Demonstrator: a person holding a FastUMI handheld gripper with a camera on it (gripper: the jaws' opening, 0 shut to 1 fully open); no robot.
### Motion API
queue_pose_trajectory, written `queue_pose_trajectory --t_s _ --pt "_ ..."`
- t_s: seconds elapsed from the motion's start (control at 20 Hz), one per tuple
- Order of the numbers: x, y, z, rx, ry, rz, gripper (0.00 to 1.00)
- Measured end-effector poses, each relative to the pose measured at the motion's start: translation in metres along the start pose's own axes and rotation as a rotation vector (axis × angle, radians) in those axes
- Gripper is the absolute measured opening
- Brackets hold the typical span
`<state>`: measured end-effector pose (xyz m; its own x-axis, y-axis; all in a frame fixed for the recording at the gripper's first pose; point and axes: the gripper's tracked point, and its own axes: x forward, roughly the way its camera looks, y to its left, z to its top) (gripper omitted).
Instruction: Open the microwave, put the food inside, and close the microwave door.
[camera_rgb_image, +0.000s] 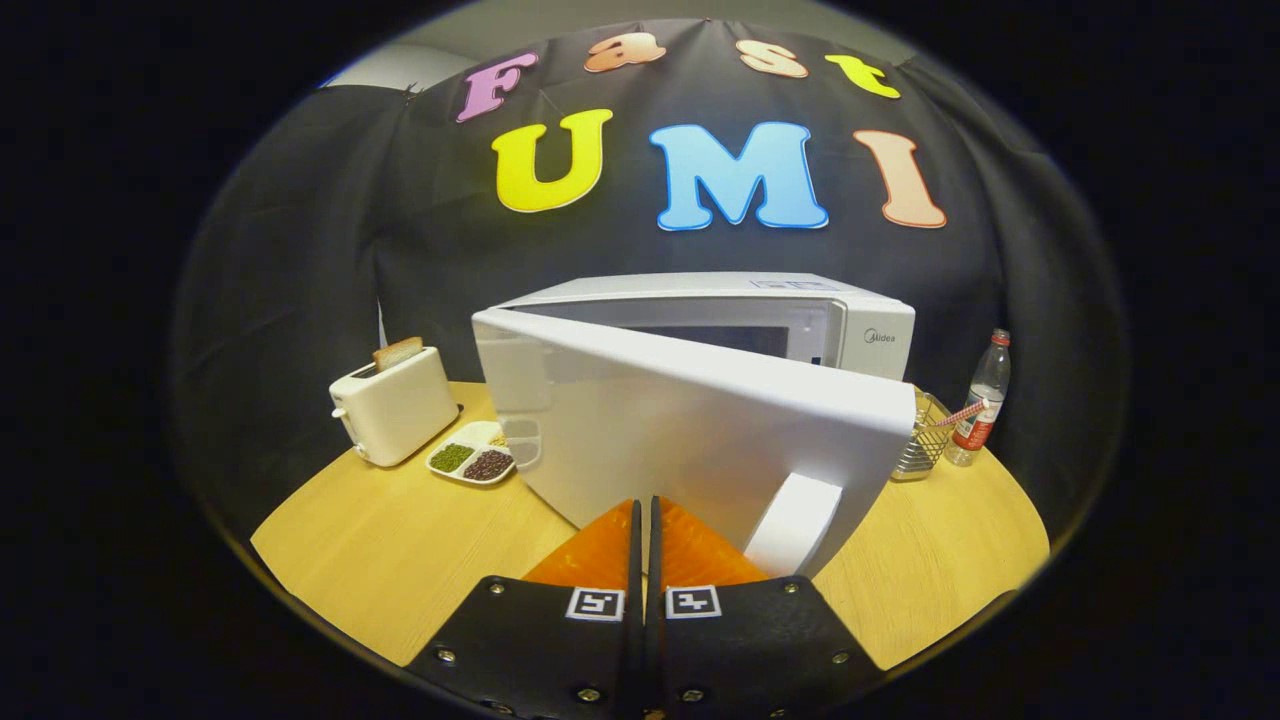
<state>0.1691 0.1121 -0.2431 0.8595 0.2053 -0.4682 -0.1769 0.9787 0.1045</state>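
The microwave (860, 335) stands at the back of the round tabletop (400, 560), and its door (690, 430) is swung partway open. The door hinges at the left of the microwave and runs slantwise toward the claw (645, 525), so its free edge is the part nearest the fingers. The door's long axis goes from the hinge, back and left, to that free edge, forward and right. The upright handle (795, 525) sits on the free edge, just right of the claw and a little ahead of it. The cavity shows as a dark strip behind the door's top edge.

The claw's fingers are together with nothing held between them, and their tips lie against or just short of the door's outer face; I cannot tell which, since the fisheye flattens the gap. The coming move seems to turn on this: the door lies straight ahead, so a forward push would close it, while opening it wider means going to the right, around the handle.

Left of the microwave lies a tray (472, 460) with green and dark food in its compartments, just beside the door's hinge end. Further left stands a toaster (395, 405) holding bread (398, 352). Right of the microwave are a wire basket (925, 440) and a bottle (983, 400), well apart from the claw.
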Motion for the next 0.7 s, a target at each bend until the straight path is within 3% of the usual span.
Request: queue_pose_trajectory --t_s 0.7 --pt "0.089 -0.069 0.041 0.030 -0.041 -0.099 0.01"
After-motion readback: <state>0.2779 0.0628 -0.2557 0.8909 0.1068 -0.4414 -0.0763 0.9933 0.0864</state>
